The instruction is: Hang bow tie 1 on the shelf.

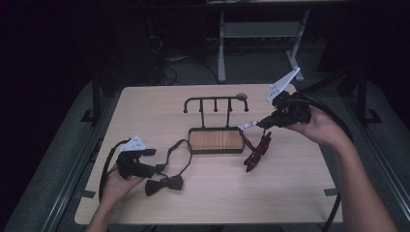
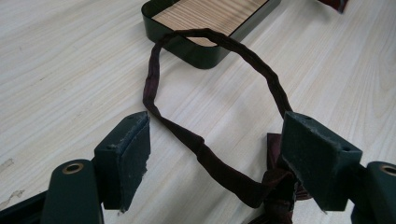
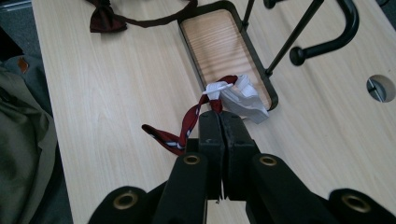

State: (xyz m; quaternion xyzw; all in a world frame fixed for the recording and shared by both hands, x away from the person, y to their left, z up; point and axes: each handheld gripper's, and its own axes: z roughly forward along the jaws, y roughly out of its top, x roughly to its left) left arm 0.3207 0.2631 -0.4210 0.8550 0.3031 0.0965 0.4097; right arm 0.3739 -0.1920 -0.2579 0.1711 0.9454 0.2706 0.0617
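My right gripper (image 3: pixel 219 122) had its jaws pressed fully together on the strap of the red tie (image 1: pixel 256 152), a white tag (image 3: pixel 243 99) bunched just past the tips. In the high view that tie hung down and toward me from the right gripper (image 1: pixel 261 124), its lower end on the counter (image 1: pixel 290 193). The rack (image 1: pixel 215 102) stood just left of the jaws, hooks at about their height, bar running left to right. I judged hanging the strap meant going left and slightly up. My left gripper (image 2: pixel 217 154) sat with its jaws wide apart, holding nothing, astride the dark tie's loop (image 2: pixel 215 98), which ran from the jaws toward the rack base (image 2: pixel 187 44).
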